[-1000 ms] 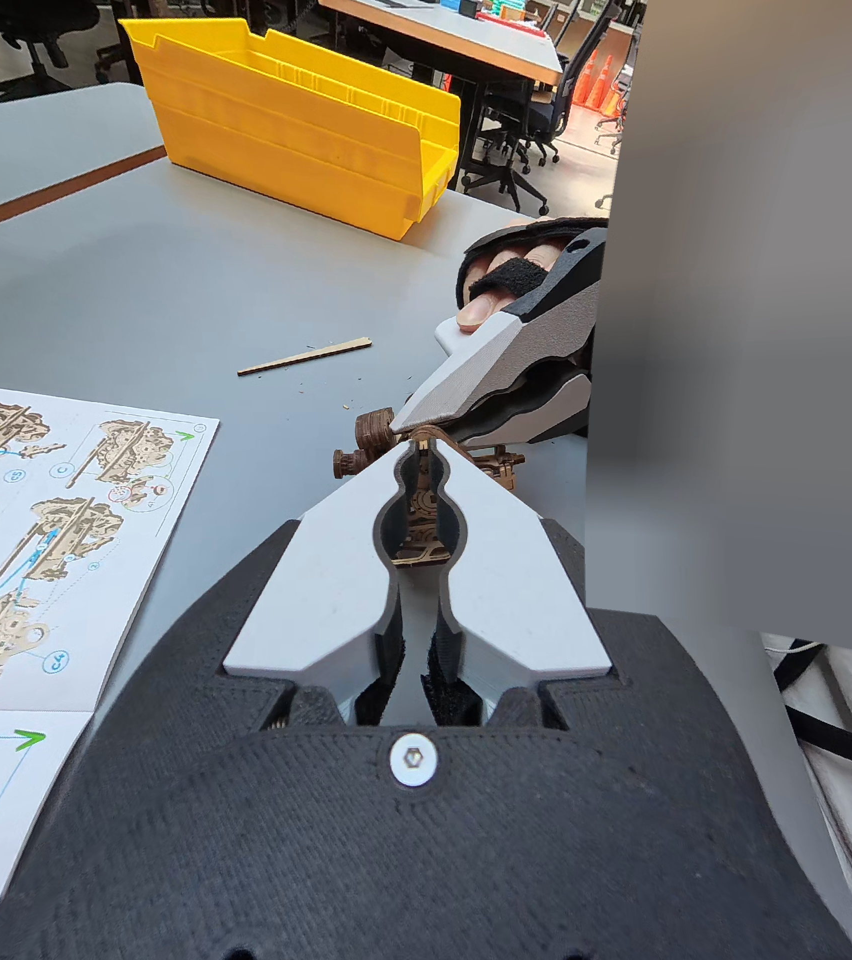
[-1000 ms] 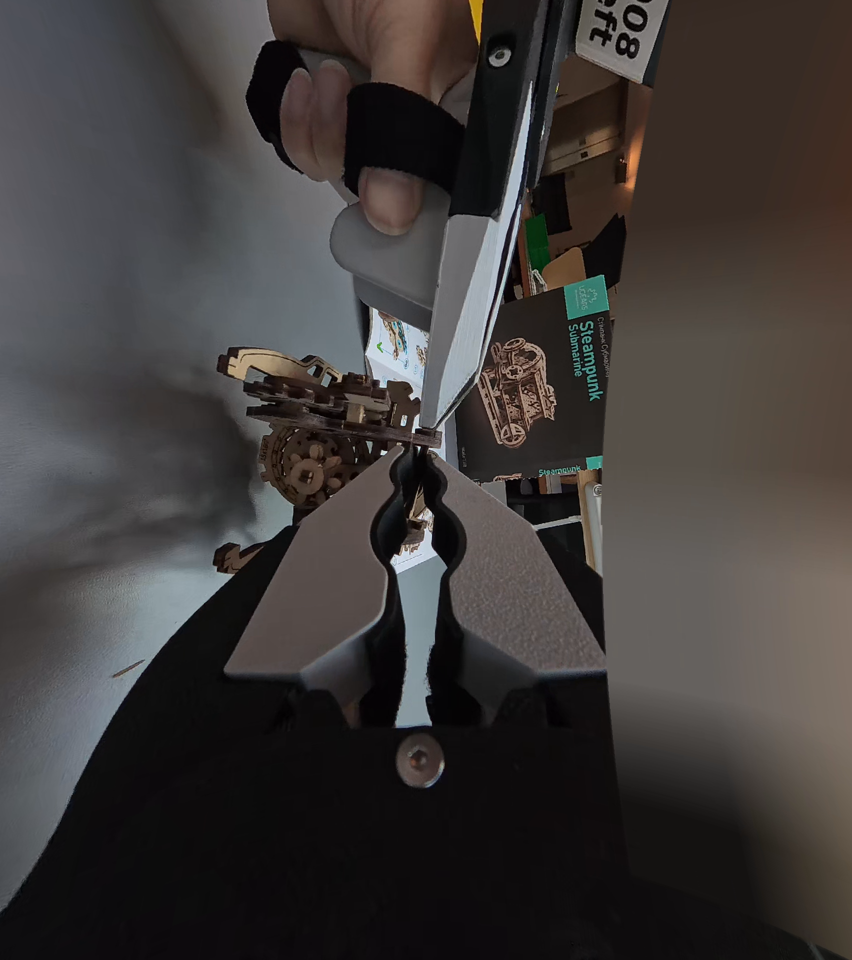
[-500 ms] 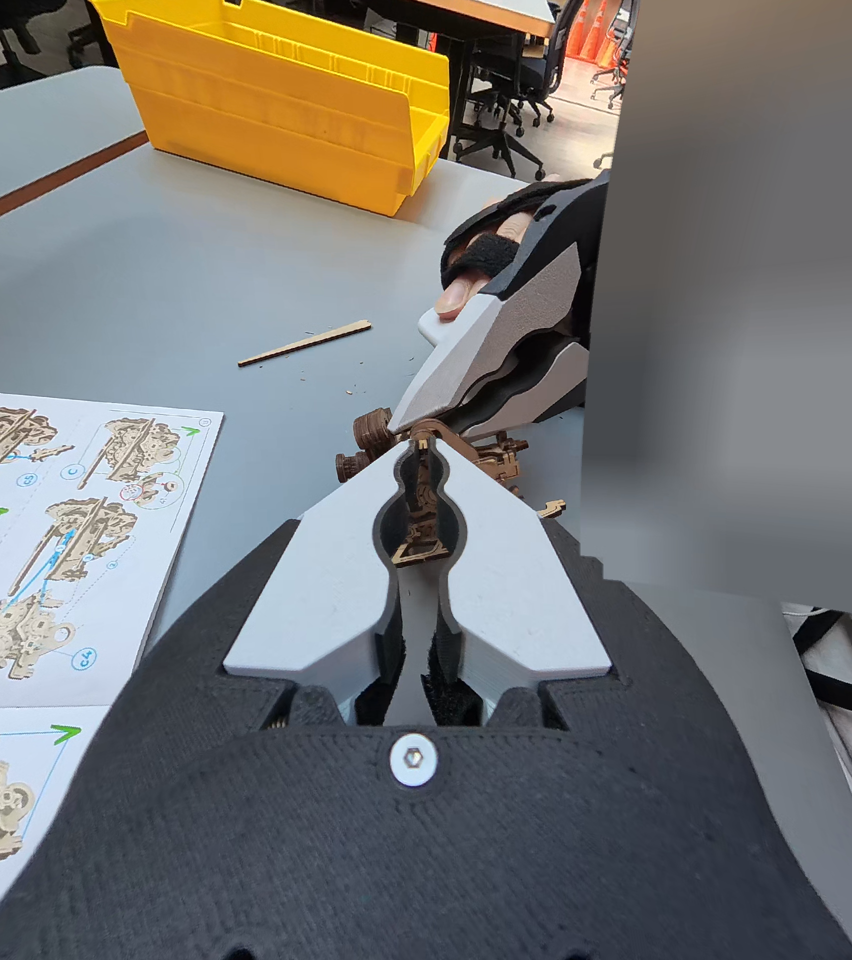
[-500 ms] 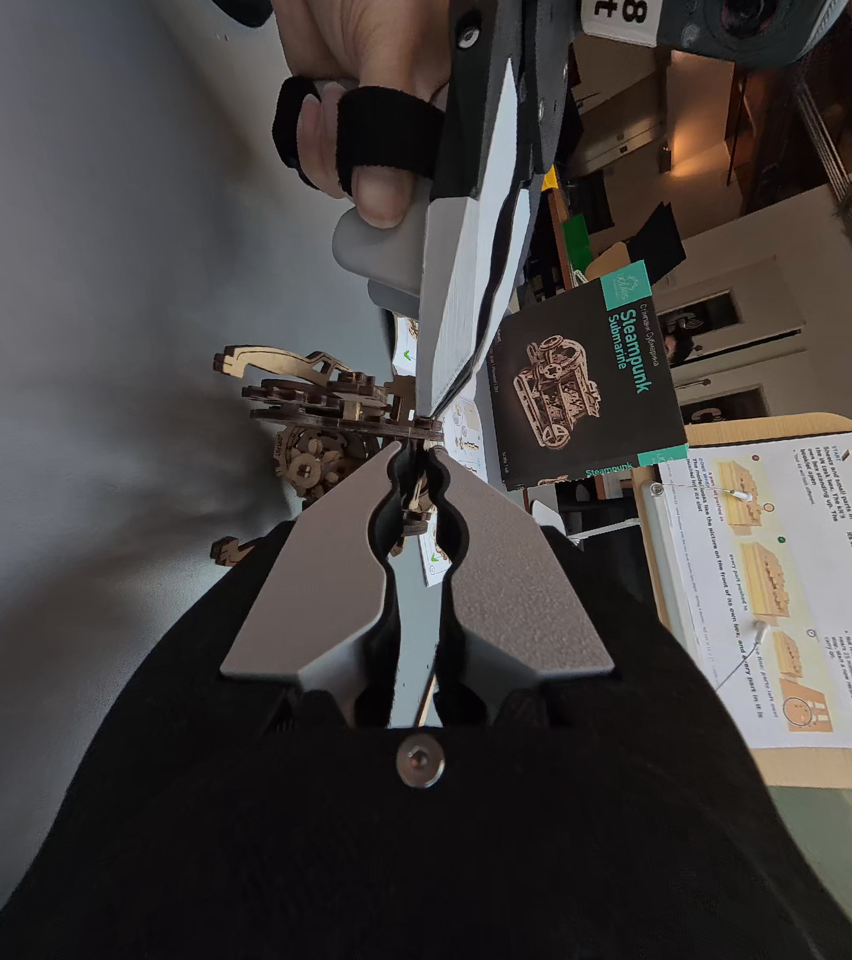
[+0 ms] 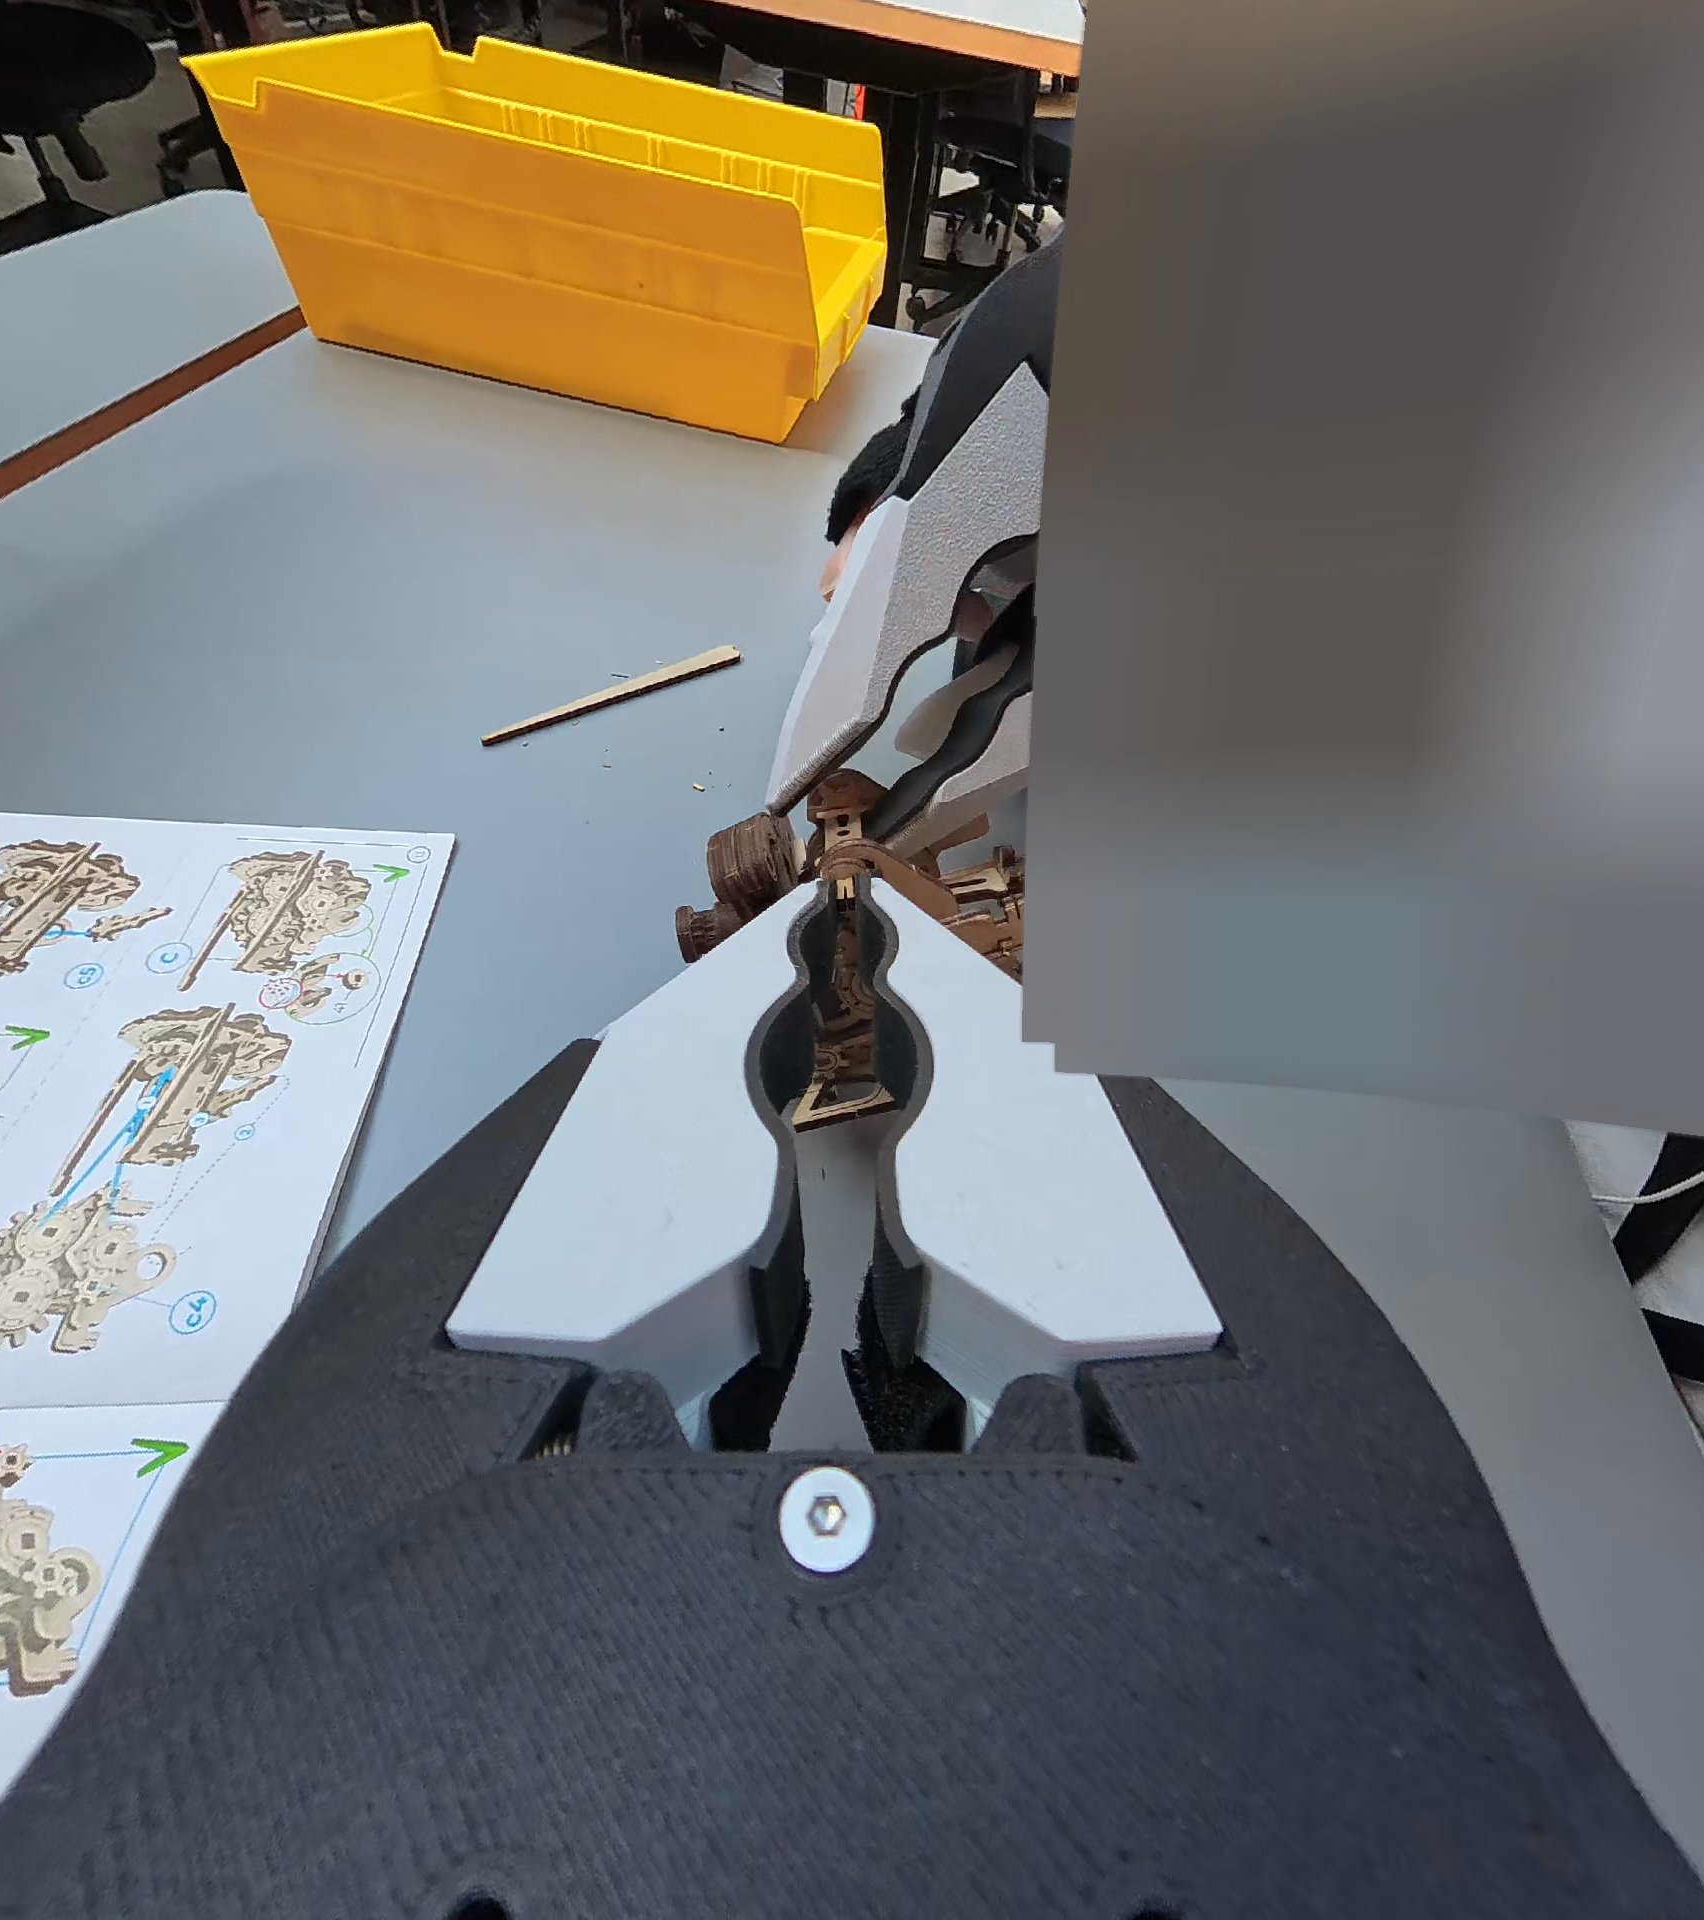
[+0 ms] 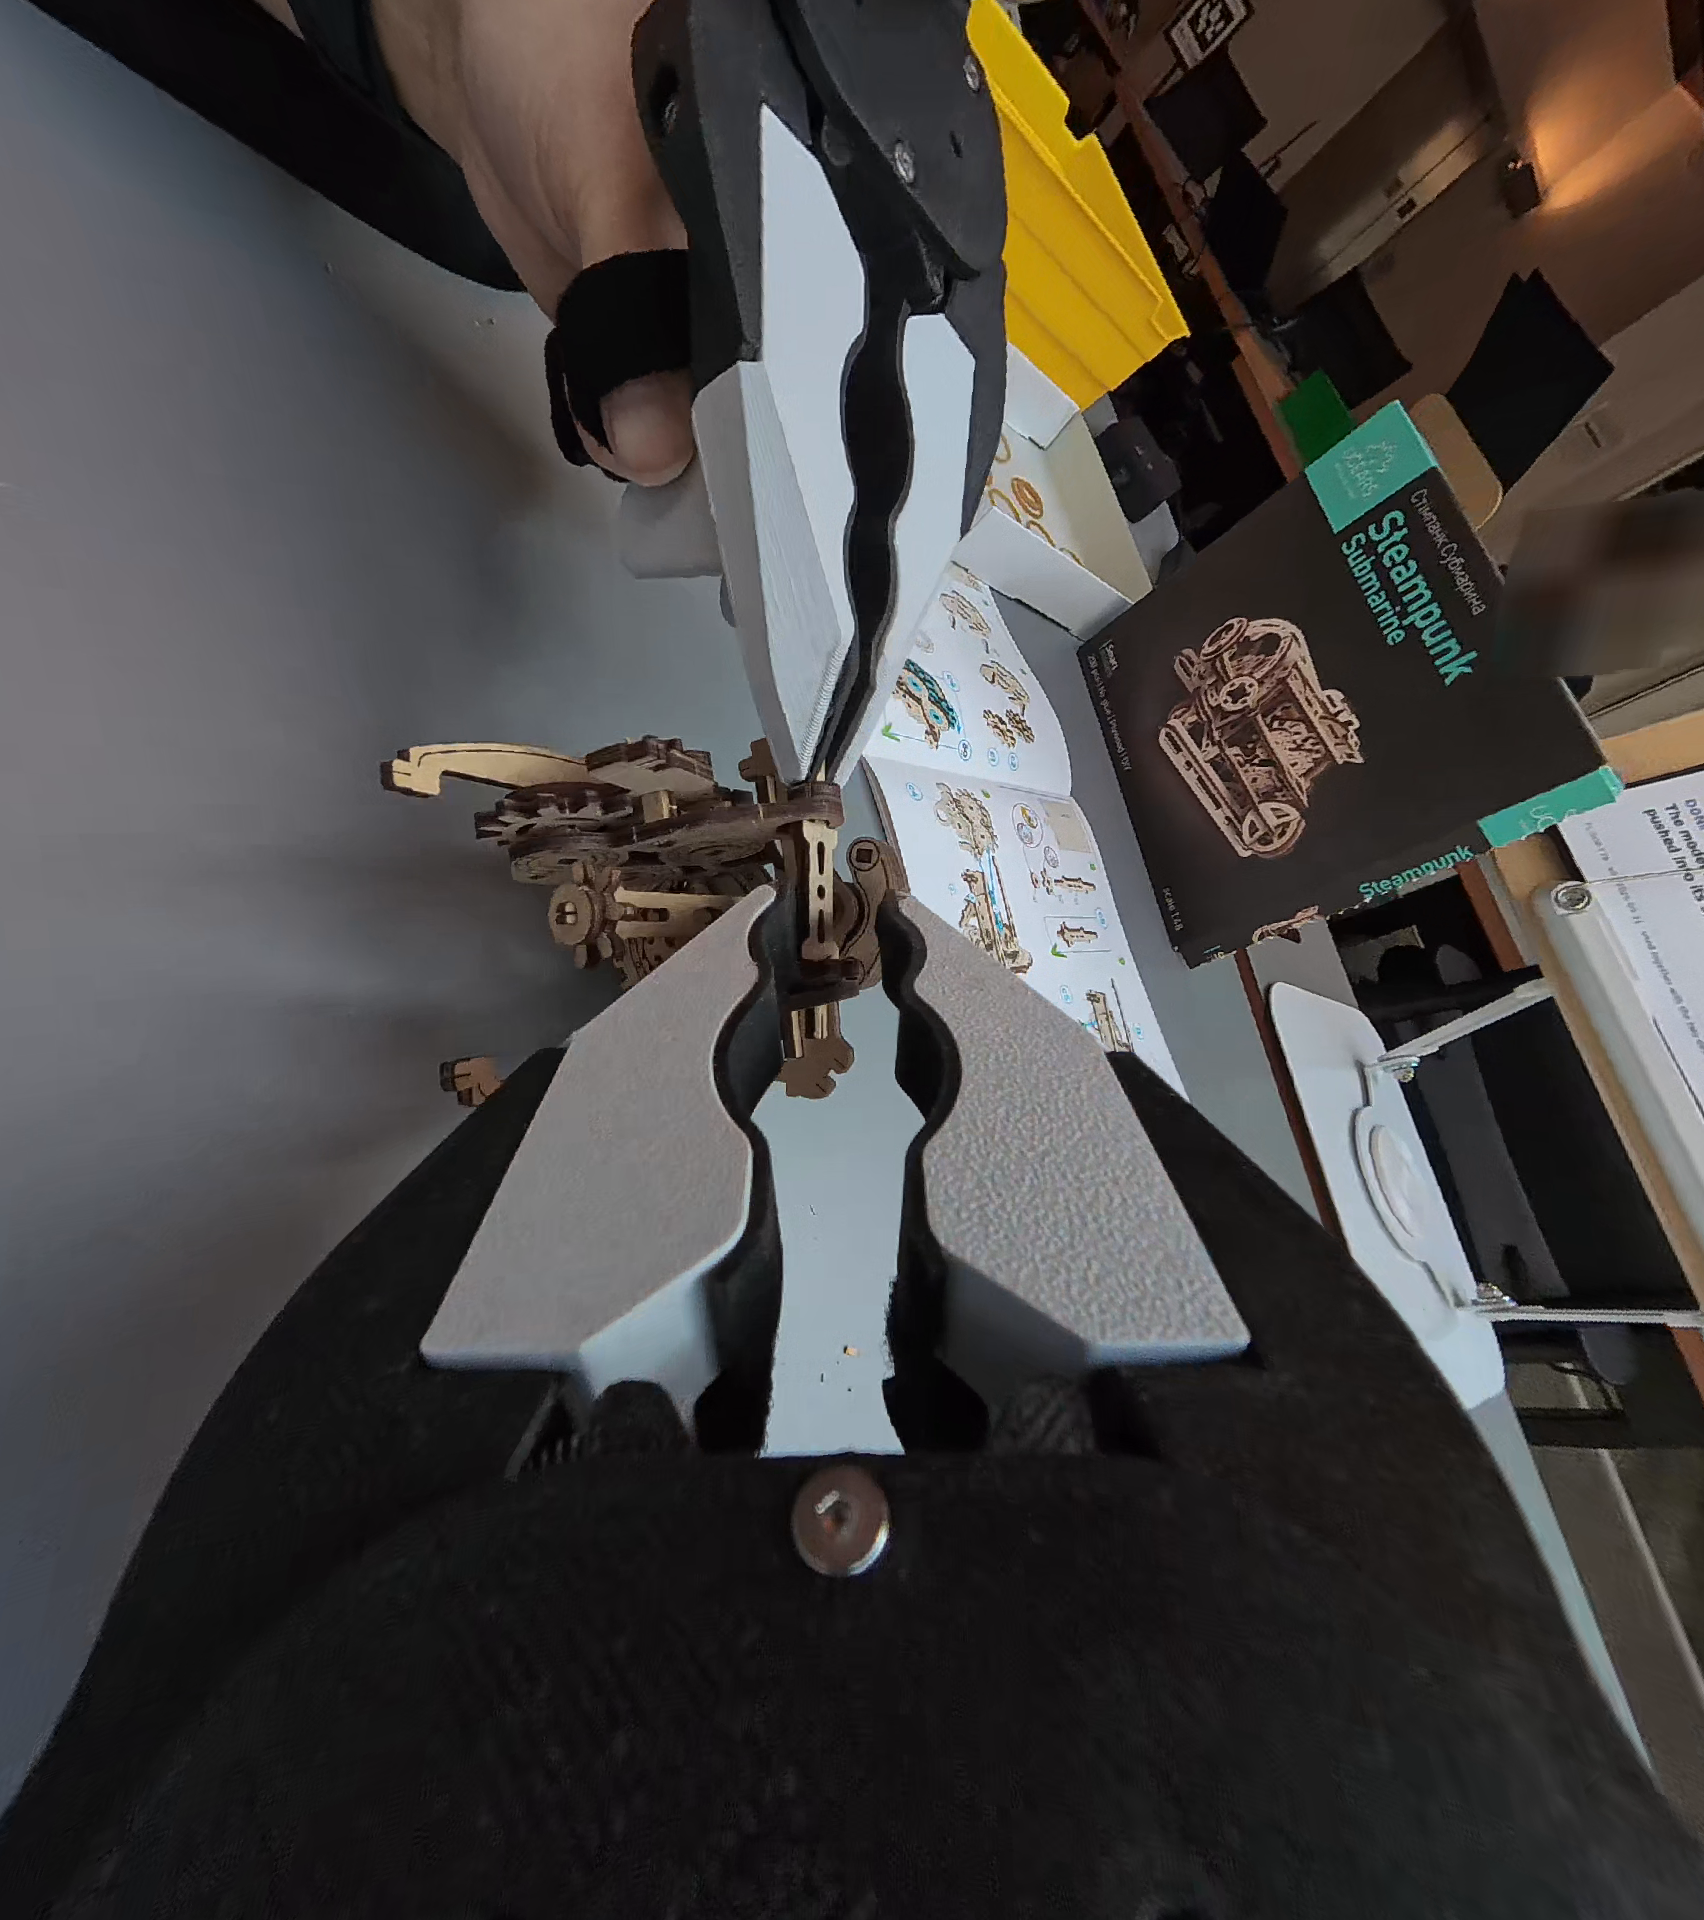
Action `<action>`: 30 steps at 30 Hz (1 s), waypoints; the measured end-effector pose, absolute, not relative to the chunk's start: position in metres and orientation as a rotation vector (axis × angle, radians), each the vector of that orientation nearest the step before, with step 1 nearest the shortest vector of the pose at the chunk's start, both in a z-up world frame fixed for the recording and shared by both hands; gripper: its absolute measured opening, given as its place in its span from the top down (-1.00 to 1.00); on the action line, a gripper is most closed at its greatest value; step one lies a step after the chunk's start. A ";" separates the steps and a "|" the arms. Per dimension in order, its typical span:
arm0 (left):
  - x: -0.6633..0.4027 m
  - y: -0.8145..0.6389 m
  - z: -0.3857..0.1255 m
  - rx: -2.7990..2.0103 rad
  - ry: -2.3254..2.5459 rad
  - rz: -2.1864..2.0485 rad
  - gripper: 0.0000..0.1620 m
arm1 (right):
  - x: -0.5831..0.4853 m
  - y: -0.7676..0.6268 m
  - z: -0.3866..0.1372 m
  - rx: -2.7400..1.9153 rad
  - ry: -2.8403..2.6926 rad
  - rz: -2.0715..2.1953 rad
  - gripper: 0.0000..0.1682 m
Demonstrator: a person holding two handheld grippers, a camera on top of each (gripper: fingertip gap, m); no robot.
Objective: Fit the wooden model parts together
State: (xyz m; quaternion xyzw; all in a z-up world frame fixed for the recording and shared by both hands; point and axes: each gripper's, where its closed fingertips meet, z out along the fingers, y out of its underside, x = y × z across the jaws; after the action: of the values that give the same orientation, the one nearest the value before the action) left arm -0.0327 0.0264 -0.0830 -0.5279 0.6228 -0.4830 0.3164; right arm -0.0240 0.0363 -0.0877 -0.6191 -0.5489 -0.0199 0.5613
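The grey worktop [image 5: 328, 582] carried a yellow bin [image 5: 557, 229] at 11 o'clock in the left wrist view, with an instruction sheet [image 5: 131, 1091] at 9 o'clock. The dark model box [image 6: 1347, 707] stood at 2 o'clock in the right wrist view. The left gripper [image 5: 840, 894] had its jaws pinching a flat wooden part [image 5: 835, 1081]. The right gripper [image 6: 827, 914] had its jaws slightly spread around a slotted wooden strip [image 6: 815, 935]; whether they gripped it was unclear. The wooden model [image 6: 619, 852] sat between both tips at centre. A thin wooden stick [image 5: 609, 696] lay near 12 o'clock.
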 end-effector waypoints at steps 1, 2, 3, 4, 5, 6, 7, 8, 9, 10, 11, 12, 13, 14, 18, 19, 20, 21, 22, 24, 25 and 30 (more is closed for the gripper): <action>-0.033 0.027 -0.082 -1.383 1.638 -1.265 1.00 | -0.023 0.037 -0.086 -1.466 -1.279 -0.022 0.82; -0.033 0.027 -0.081 -1.374 1.634 -1.260 1.00 | -0.022 0.037 -0.084 -1.471 -1.262 0.010 0.81; -0.033 0.026 -0.080 -1.363 1.632 -1.257 1.00 | -0.023 0.036 -0.083 -1.479 -1.246 0.048 0.81; -0.033 0.026 -0.079 -1.358 1.630 -1.255 1.00 | -0.023 0.036 -0.082 -1.484 -1.235 0.084 0.81; -0.033 0.028 -0.079 -1.357 1.625 -1.245 1.00 | -0.022 0.036 -0.082 -1.488 -1.227 0.106 0.81; -0.034 0.030 -0.079 -1.354 1.619 -1.231 1.00 | -0.021 0.036 -0.082 -1.492 -1.221 0.119 0.81; -0.034 0.032 -0.080 -1.353 1.617 -1.218 1.00 | -0.019 0.037 -0.081 -1.491 -1.215 0.134 0.81; -0.035 0.035 -0.081 -1.355 1.614 -1.209 1.00 | -0.018 0.037 -0.081 -1.489 -1.210 0.153 0.81; -0.036 0.037 -0.081 -1.355 1.606 -1.204 1.00 | -0.015 0.038 -0.081 -1.494 -1.200 0.162 0.81; -0.036 0.039 -0.081 -1.353 1.600 -1.200 0.99 | -0.010 0.041 -0.082 -1.512 -1.187 0.163 0.81; -0.037 0.041 -0.081 -1.350 1.596 -1.193 1.00 | -0.006 0.044 -0.083 -1.537 -1.166 0.173 0.81; -0.037 0.043 -0.082 -1.347 1.592 -1.180 0.99 | -0.004 0.045 -0.083 -1.557 -1.140 0.204 0.80; -0.037 0.044 -0.082 -1.340 1.593 -1.161 1.00 | -0.004 0.045 -0.082 -1.573 -1.112 0.254 0.82; -0.037 0.045 -0.082 -1.331 1.595 -1.135 1.00 | -0.003 0.046 -0.081 -1.594 -1.085 0.297 0.82; -0.037 0.047 -0.082 -1.302 1.601 -1.044 1.00 | 0.002 0.050 -0.080 -1.695 -0.955 0.446 0.84; -0.037 0.047 -0.082 -1.294 1.601 -1.030 1.00 | 0.003 0.051 -0.079 -1.723 -0.916 0.494 0.84; -0.036 0.047 -0.082 -1.287 1.599 -1.020 1.00 | 0.003 0.051 -0.079 -1.752 -0.884 0.541 0.84; -0.036 0.048 -0.081 -1.286 1.588 -1.007 1.00 | 0.003 0.052 -0.079 -1.778 -0.851 0.579 0.84; -0.036 0.050 -0.080 -1.289 1.577 -0.988 1.00 | 0.003 0.051 -0.080 -1.805 -0.826 0.615 0.84; -0.036 0.054 -0.080 -1.283 1.563 -0.945 1.00 | 0.000 0.050 -0.083 -1.855 -0.791 0.666 0.84; -0.036 0.053 -0.079 -1.274 1.564 -0.931 1.00 | 0.000 0.050 -0.085 -1.878 -0.774 0.676 0.83; -0.034 0.051 -0.083 -1.270 1.582 -0.867 0.99 | -0.006 0.049 -0.096 -1.962 -0.737 0.710 0.79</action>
State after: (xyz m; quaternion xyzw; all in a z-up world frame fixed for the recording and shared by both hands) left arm -0.0340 0.0508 -0.0825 -0.5138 0.6402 -0.3508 0.4507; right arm -0.0062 0.0486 -0.0961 -0.7926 -0.2979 0.2869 0.4479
